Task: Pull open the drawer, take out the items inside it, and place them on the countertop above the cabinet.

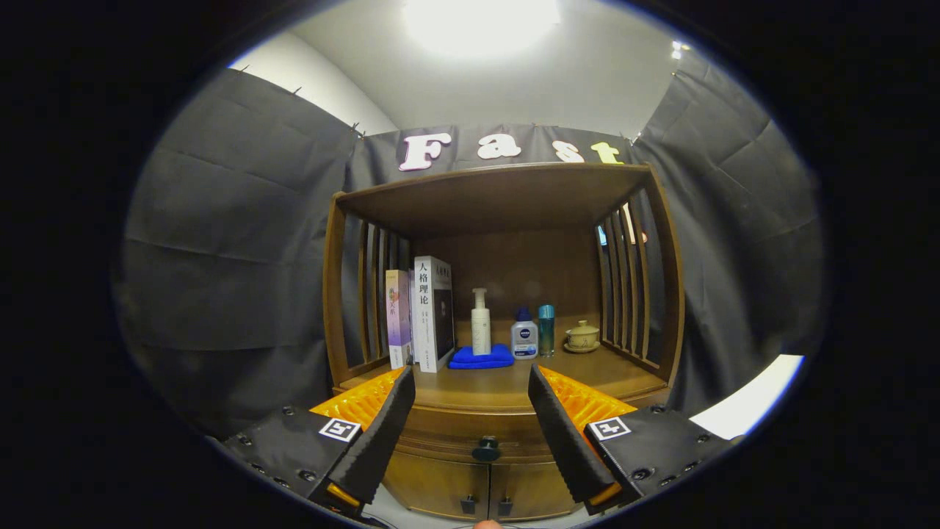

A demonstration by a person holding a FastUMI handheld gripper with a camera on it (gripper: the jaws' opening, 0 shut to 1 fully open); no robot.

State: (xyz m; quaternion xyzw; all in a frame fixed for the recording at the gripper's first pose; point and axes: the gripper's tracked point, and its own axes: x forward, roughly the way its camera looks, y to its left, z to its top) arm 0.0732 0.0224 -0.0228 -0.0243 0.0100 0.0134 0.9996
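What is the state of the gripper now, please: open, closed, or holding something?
Gripper: open, holding nothing; its fingers stand apart, with the closed drawer's knob ahead between them.

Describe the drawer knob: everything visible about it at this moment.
The drawer knob is a small, dark, rounded knob, centred on the closed wooden drawer front beneath the countertop. It sits ahead of the open hand-held gripper, in the gap between its fingers; nothing touches it. Material unclear.
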